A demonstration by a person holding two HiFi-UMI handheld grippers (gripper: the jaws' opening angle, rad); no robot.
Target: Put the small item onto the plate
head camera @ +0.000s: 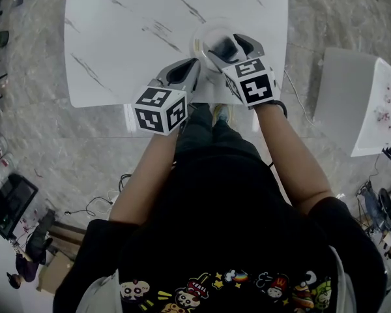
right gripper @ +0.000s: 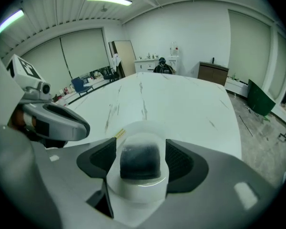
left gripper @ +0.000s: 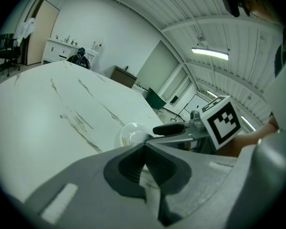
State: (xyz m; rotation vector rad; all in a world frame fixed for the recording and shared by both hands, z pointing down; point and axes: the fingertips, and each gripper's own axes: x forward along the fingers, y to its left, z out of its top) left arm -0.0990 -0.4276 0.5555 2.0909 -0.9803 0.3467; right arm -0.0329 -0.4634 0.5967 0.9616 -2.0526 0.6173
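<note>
**Small item held in over the plate**

The white plate [head camera: 202, 31] sits on the marbled white surface [head camera: 130, 31], a little right of the middle and close to the near edge. The right gripper [head camera: 232, 43] reaches in over it from that edge. Its fingers are clamped on the small item [right gripper: 139, 160], one pad on each side. The item looks round and pale with a dark upper part. Seen from above, it falls inside the plate's rim, toward the right side. Whether it touches the plate or hangs just above it, I cannot tell. The part of the plate's inside that shows from the left gripper view is plain glossy white. The left gripper [head camera: 195, 64] is just beside the plate on its left, nearer the edge, with its fingers pressed together and holding nothing.
</note>
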